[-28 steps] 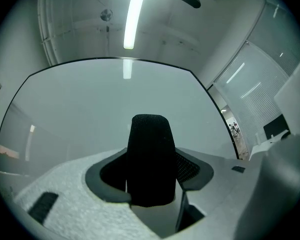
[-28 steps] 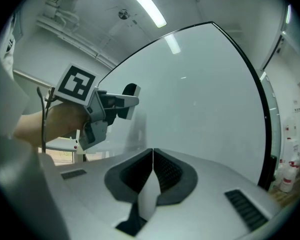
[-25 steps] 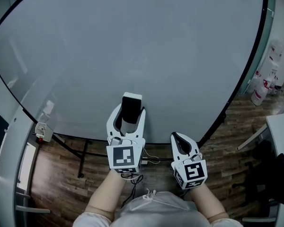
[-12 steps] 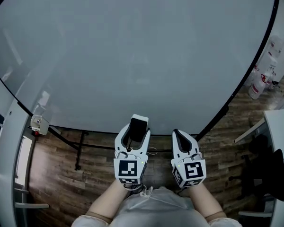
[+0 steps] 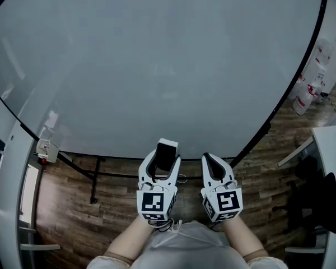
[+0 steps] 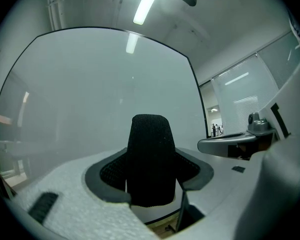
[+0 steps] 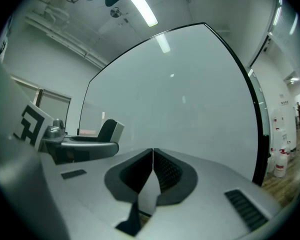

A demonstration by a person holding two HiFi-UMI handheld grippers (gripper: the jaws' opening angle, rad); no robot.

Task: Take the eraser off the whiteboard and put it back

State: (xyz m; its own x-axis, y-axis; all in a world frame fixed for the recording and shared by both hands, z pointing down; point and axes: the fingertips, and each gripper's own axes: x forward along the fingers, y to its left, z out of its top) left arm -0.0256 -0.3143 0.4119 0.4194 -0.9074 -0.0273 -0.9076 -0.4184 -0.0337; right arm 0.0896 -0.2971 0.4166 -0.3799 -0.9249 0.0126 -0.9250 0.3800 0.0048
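Observation:
The large whiteboard (image 5: 157,66) fills the head view, and its bottom edge runs just in front of both grippers. My left gripper (image 5: 163,157) is shut on the eraser (image 5: 166,152), a block with black felt and a white back, held off the board near that edge. In the left gripper view the black felt of the eraser (image 6: 150,159) stands upright between the jaws, facing the whiteboard (image 6: 90,99). My right gripper (image 5: 211,160) hangs beside it, shut and empty, its pads together (image 7: 153,151). The right gripper view also shows the eraser (image 7: 110,130) at the left.
The board's black stand legs (image 5: 95,178) rest on the wooden floor below. A small box (image 5: 45,148) hangs at the board's lower left. White and red canisters (image 5: 302,100) stand at the right, near a white desk (image 5: 331,150) and a dark chair (image 5: 319,200).
The left gripper has come down and back from the board's face with the eraser, ending level with the right gripper. The right gripper has stayed put.

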